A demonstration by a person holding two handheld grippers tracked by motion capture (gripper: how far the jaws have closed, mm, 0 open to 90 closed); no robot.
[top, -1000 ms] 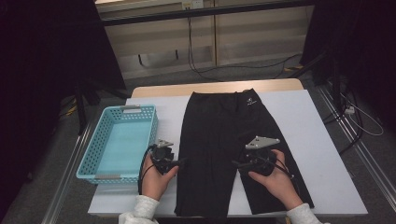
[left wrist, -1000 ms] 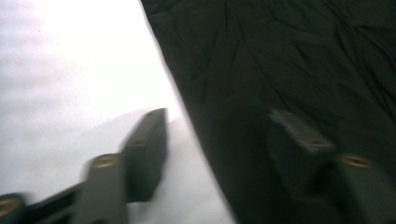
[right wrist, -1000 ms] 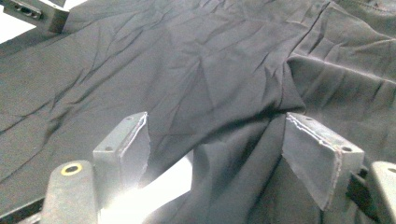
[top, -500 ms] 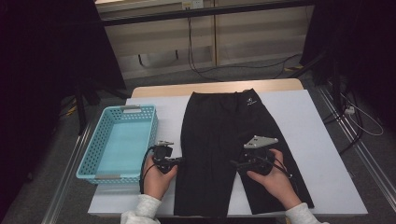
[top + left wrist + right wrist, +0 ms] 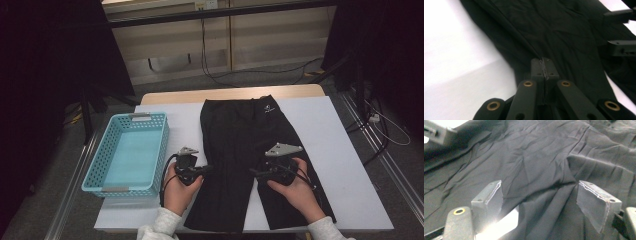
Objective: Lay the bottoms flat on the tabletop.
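Note:
Black trousers (image 5: 240, 135) lie flat on the white table (image 5: 340, 150), waist at the far end and legs toward me. My left gripper (image 5: 207, 170) is at the left leg's outer edge. In the left gripper view its jaws (image 5: 544, 67) are shut on the seam of the dark cloth (image 5: 561, 30). My right gripper (image 5: 252, 173) rests over the right leg near the inner edge. Its jaws (image 5: 541, 202) stand wide apart above the wrinkled fabric (image 5: 536, 157), with nothing pinched between them.
A light blue mesh basket (image 5: 95, 175) with nothing in it sits on the table's left side, close to my left hand. Bare white tabletop (image 5: 454, 62) lies left of the trousers. Cables run across the floor beyond the table's far edge.
The left gripper's jaws have closed on the trousers' edge, and the left hand has shifted a little to the right. The right gripper has stayed where it was, still open.

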